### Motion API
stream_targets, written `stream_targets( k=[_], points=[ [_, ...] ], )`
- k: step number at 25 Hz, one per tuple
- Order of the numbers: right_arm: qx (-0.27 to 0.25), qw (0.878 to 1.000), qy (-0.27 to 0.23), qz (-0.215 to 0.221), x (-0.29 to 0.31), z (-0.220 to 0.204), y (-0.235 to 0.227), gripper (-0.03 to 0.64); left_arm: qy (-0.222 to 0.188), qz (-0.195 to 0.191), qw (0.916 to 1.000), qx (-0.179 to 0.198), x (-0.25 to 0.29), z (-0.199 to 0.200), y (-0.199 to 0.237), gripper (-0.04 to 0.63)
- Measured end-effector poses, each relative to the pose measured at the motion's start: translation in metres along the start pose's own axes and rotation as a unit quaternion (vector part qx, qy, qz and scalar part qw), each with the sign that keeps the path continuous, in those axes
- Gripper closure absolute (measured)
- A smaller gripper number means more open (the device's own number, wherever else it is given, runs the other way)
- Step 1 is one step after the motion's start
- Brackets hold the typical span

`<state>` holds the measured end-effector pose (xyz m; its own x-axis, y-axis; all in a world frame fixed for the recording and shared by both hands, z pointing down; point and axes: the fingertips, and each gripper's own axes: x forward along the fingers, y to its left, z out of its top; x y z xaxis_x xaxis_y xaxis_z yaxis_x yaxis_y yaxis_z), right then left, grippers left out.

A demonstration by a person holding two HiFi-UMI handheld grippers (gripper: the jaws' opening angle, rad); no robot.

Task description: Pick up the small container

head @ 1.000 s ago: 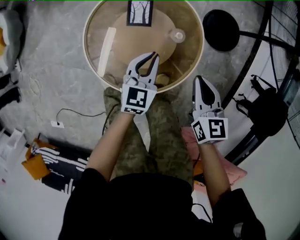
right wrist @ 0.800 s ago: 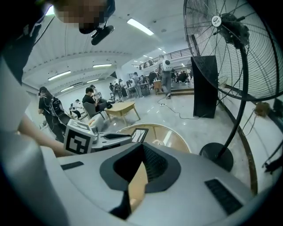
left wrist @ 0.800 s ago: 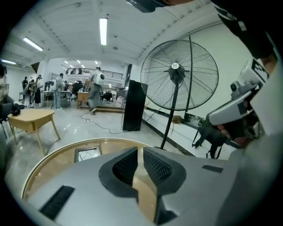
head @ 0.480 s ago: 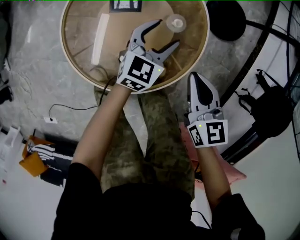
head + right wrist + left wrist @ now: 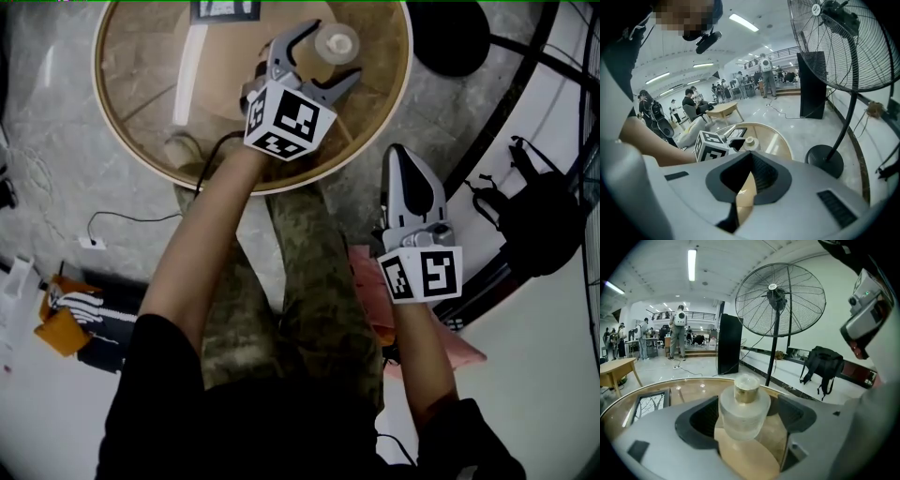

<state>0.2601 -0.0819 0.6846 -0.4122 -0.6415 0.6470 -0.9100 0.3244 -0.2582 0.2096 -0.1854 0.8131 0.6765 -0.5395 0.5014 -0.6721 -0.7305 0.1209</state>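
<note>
Wooden round table [image 5: 141, 145] holds one small container [image 5: 336, 42] and one framed picture [image 5: 225, 9].

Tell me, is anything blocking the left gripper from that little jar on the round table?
Nothing visible does. The small container stands right between the opening jaws of the left gripper, with no other object in the gap.

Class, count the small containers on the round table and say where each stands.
1. The container stands on the table, between the left gripper's opening jaws; the gripper could hide another.
</note>
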Motion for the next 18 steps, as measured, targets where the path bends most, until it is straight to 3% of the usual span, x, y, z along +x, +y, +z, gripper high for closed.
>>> stream_targets(
  k=[6, 13, 18],
  points=[
    [0.017, 1.0, 0.008, -0.024, -0.008, -0.015, -0.007, 0.595, -0.005, 0.016, 0.9998, 0.008, 0.017, -0.011, 0.005, 0.21],
    [0.032, 0.999, 0.022, -0.033, -0.019, -0.034, -0.013, 0.595, 0.018, 0.031, 0.9991, 0.024, 0.029, -0.014, 0.01, 0.212],
    [0.026, 0.999, 0.021, -0.039, -0.021, -0.033, -0.018, 0.595, 0.016, 0.029, 0.9992, 0.023, 0.031, -0.01, 0.01, 0.247]
  ],
)
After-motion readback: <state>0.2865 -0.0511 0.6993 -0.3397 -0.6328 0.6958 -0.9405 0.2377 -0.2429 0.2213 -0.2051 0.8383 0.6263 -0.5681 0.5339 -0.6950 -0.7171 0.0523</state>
